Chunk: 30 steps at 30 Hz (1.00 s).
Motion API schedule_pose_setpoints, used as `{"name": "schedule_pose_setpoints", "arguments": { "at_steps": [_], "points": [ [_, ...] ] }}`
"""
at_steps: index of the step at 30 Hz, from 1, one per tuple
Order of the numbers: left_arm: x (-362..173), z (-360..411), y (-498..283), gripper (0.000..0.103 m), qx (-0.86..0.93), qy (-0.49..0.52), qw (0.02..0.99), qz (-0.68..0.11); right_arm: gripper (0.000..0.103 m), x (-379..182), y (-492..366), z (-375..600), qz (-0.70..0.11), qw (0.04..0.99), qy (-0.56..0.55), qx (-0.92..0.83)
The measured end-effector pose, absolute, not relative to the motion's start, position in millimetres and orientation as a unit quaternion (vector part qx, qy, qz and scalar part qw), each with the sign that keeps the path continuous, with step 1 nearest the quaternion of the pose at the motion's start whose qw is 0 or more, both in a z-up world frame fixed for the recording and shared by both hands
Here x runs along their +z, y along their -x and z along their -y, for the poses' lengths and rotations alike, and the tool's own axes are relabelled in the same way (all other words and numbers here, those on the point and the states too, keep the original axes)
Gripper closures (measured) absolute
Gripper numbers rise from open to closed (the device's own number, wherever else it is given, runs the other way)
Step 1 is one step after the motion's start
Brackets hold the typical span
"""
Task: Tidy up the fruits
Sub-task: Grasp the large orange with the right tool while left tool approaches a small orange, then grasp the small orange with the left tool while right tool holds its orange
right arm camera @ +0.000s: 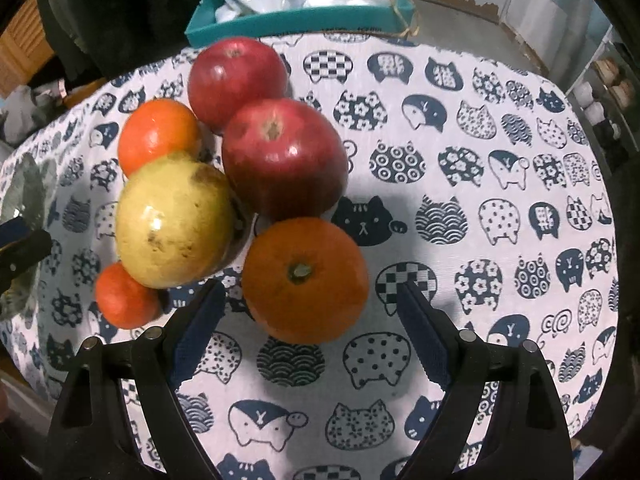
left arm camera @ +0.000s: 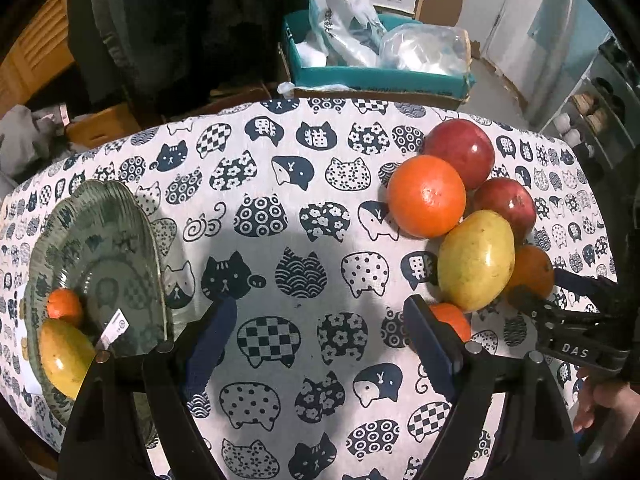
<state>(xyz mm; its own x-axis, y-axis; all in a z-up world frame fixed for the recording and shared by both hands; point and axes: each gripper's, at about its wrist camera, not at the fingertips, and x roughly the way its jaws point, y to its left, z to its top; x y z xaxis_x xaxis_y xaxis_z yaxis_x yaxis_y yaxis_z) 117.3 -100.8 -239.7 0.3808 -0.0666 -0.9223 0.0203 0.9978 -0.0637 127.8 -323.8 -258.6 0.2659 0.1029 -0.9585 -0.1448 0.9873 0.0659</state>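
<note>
Our left tongs [left arm camera: 316, 324] hang spread and empty over the cat-print worktop [left arm camera: 280, 208]; our right tongs [right arm camera: 312, 312] are spread too, gripping nothing, with a large orange [right arm camera: 306, 280] between their tips. Beyond it cluster two apples [right arm camera: 284, 158], a mango [right arm camera: 176, 220] and oranges. The green plate [left arm camera: 100, 240] at far left holds another mango [left arm camera: 66, 358] and a small orange [left arm camera: 64, 306].

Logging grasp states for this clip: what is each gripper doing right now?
Left gripper: open, holding nothing, over bare tablecloth.
Right gripper: open, holding nothing; the nearest orange sits between its fingers, not gripped.
</note>
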Motion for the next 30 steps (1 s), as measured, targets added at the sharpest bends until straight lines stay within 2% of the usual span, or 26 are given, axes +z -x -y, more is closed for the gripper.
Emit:
{"name": "schedule_pose_setpoints", "arguments": {
  "at_steps": [5,9,11,30],
  "points": [
    [-244.4,106.2,-117.1,0.016,-0.031,0.017,0.827,-0.56,0.018,-272.4,-131.5,320.6,-0.61,0.789,0.016,0.075],
    [-243.2,113.7,-115.4,0.016,-0.045,0.026,0.826,-0.561,0.035,-279.4,-133.1,319.8,-0.615,0.784,0.004,0.081],
    [-243.1,118.1,-114.4,0.016,-0.052,0.028,0.825,-0.562,0.04,-279.6,-133.3,317.9,-0.614,0.784,-0.002,0.087],
    [-269.2,169.0,-103.7,0.016,-0.092,0.004,0.803,-0.589,0.041,-257.4,-110.1,351.7,-0.599,0.799,-0.023,0.046]
  ]
}}
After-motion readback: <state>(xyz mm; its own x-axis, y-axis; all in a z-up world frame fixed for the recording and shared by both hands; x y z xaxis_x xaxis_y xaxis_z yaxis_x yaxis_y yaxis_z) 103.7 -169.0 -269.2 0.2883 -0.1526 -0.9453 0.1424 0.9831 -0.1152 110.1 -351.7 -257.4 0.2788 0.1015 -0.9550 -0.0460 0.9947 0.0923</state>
